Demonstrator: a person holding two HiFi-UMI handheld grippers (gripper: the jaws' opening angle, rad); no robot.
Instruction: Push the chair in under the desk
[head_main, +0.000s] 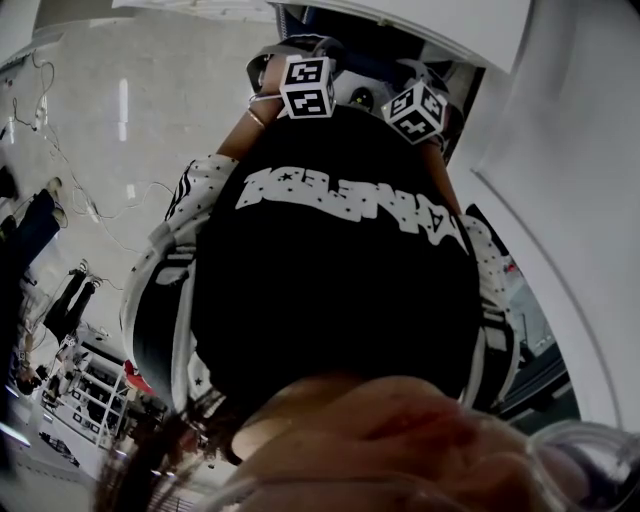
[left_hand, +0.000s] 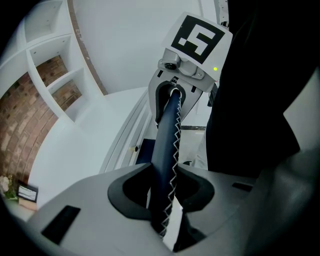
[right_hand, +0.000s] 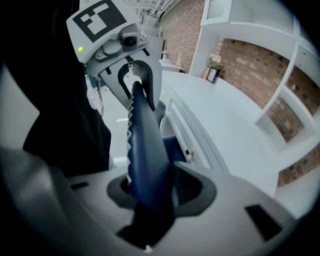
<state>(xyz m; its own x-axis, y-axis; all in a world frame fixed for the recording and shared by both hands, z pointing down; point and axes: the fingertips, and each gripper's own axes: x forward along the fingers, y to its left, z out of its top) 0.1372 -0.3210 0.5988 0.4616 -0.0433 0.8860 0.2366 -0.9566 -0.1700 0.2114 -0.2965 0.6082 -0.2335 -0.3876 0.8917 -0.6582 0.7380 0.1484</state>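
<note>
Left gripper view is taken up by the left gripper (left_hand: 164, 194), whose jaws are clamped on the top rim of the chair back (left_hand: 167, 140). The rim is dark blue padding with white zigzag stitching, and it is pressed by both dark pads. Farther along the same rim, straight ahead of these jaws, the other gripper is seen with its marker cube on top.

In the right gripper view the right gripper (right_hand: 152, 192) is likewise closed on the blue rim, which is gripped from both sides. The left one is fixed on it farther ahead.

Beyond the rim, to the right of the right gripper, a white desk (right_hand: 225, 115) is seen. Its drawer front carries a small knob (right_hand: 189, 151) and faces the chair back, which is near it; whether they touch cannot be told. At the far end of the desk top a small plant (right_hand: 216, 60) and a framed card (right_hand: 212, 75) are set. White shelves (right_hand: 287, 75) are mounted above the desk against a brick wall (right_hand: 250, 55).

In the head view both grippers are seen side by side, close together, past the person's black printed top (head_main: 330, 300).
</note>
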